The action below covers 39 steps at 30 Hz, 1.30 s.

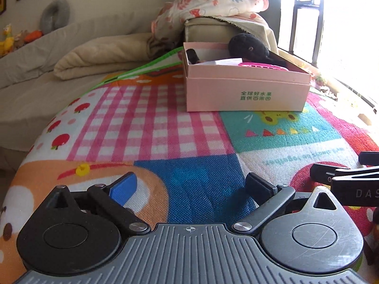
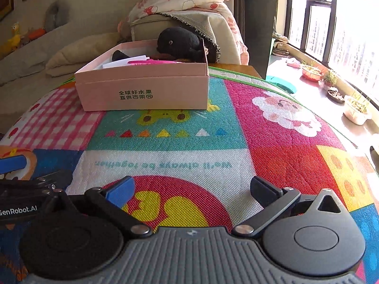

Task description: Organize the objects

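Left wrist view: both the left gripper (image 1: 191,187) and right gripper (image 2: 191,189) spread empty over woven mat (image 1: 201,127), beyond it a rectangular pink cardboard box (image 1: 246,90).

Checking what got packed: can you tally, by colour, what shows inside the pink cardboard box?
Black: 2, the black plush toy and a smaller black object
Pink: 1, the pink plastic basket
White: 1, the white card
Total: 4 visible

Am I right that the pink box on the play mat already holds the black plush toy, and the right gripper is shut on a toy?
Not quite. The pink box on the play mat does hold the black plush toy, but the right gripper is open, nothing between its fingers. The right wrist view shows this.
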Motion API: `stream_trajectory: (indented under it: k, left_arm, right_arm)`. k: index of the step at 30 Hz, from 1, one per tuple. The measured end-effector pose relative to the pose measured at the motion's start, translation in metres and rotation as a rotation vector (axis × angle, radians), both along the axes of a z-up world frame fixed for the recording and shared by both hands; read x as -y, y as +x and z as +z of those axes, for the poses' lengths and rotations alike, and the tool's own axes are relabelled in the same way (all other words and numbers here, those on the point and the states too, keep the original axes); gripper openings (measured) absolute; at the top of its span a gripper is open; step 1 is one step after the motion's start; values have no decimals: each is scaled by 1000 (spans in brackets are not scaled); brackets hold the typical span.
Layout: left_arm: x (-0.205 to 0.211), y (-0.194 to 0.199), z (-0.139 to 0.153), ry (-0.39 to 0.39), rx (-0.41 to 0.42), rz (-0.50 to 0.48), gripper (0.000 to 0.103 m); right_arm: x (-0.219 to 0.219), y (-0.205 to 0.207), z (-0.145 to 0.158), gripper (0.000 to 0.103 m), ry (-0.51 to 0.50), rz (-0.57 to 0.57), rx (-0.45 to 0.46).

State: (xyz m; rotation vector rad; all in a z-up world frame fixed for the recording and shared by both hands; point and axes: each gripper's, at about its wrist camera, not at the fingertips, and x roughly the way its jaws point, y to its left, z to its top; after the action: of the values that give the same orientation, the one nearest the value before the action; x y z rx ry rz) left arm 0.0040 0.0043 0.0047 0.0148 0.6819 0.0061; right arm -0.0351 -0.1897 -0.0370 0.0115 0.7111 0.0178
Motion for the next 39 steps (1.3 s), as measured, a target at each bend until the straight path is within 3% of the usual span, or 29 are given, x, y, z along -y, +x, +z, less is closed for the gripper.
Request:
stream_trajectory:
  k: [39]
  left_arm:
    - [3, 3, -1, -2, -2, 27, 102]
  right_arm:
    - [-1, 2, -2, 103, -15, 19, 22]
